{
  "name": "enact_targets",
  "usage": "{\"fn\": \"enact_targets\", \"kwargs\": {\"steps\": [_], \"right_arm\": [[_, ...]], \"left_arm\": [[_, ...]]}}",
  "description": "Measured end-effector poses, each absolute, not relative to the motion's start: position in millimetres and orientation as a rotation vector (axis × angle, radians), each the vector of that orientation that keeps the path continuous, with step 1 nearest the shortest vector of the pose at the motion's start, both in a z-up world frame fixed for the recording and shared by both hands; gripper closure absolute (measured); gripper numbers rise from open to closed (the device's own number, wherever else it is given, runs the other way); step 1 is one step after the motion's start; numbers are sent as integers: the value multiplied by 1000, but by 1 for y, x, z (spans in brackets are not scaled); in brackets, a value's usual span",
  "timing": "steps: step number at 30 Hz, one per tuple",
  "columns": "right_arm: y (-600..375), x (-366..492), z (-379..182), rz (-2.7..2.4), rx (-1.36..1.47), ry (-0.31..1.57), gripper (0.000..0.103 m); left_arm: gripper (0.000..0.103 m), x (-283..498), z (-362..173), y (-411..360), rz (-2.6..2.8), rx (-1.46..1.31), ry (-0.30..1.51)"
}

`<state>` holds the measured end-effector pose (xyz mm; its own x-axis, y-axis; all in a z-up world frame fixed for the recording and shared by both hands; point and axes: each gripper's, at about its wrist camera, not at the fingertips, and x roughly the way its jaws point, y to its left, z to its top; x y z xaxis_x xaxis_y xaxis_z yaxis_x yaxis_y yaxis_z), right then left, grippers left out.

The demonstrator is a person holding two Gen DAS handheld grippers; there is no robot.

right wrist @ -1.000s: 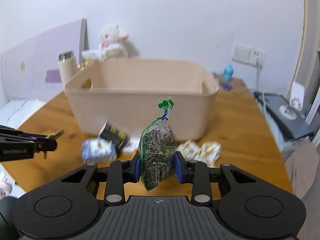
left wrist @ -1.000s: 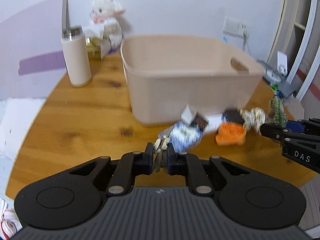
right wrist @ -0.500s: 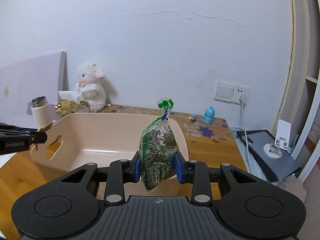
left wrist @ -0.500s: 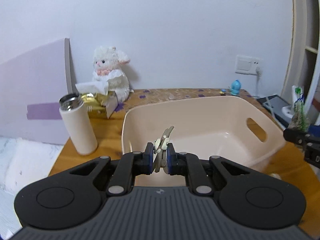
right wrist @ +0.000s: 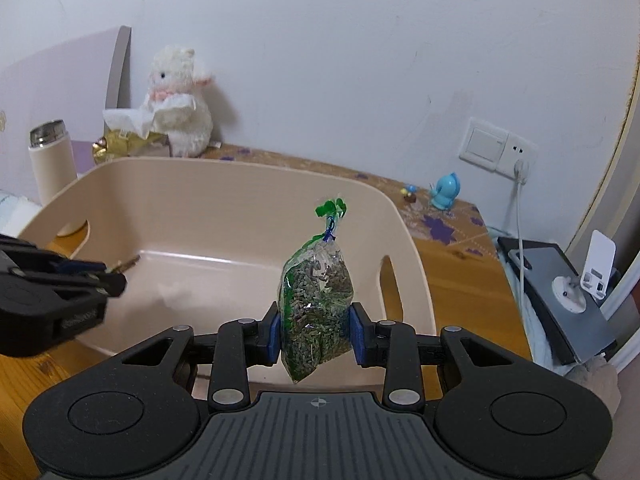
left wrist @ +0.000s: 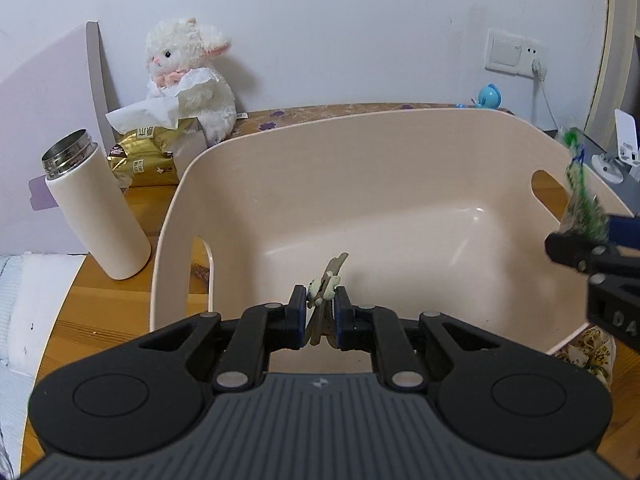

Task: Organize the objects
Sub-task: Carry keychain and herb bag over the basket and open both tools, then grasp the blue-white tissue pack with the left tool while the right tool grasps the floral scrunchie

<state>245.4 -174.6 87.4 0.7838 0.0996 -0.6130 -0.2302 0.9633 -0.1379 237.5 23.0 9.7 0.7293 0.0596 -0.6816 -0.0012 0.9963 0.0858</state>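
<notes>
The step in hand looks like the drop-off: both grippers carry something over the big beige tub point(left wrist: 380, 200), which stands empty on the wooden worktop point(left wrist: 100, 308), and the next move most likely calls for lowering each load a little past the rim and opening the jaws so the things land on the tub floor rather than on its wall or outside it. The tub fills the middle of both views, with a handle cut-out in its left and right walls. The right gripper point(right wrist: 316, 334) is held level at the near right corner of the tub, pointing toward the far wall, its jaws clamped on a clear bag point(right wrist: 316, 304) of greenish dried bits tied at the top with a green twist; the bag stands upright between the pads, its lower end hanging just inside or above the near rim. The left gripper point(left wrist: 322, 312) is held level at the near left side, pointing over the tub floor, closed on a small hair clip point(left wrist: 324, 292) that sticks up and forward from between the pads. A pale flask point(left wrist: 96, 212) stands left of the tub, well apart from both loads.
</notes>
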Motion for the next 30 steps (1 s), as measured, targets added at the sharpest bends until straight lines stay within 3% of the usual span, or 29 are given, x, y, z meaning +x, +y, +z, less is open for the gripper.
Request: {"fn": "enact_targets", "kwargs": {"steps": [1,3,4,5,8,17,22,30], "right_arm": [[-176,244,88,173,-206,643,60],[-179,239,92,175,-198,636,54],[-181,235,95,177,-196,624,51],[-183,230,98,177,-196,609,45],[-190,212,108,184,-197,576,34],[-213,160,118,198,-226,567,5],[-225,146,106,192,-277,599,0],[-239,153,68,195,-285,711,0]], "left_arm": [[86,236,12,23,33,85,745],[61,229,19,24,36,96,729],[39,225,24,24,40,99,714],[25,218,30,25,43,99,690],[15,199,45,25,47,117,642],[10,151,56,29,8,129,654],[10,134,40,30,-18,145,699],[10,135,-7,31,-77,162,811]]}}
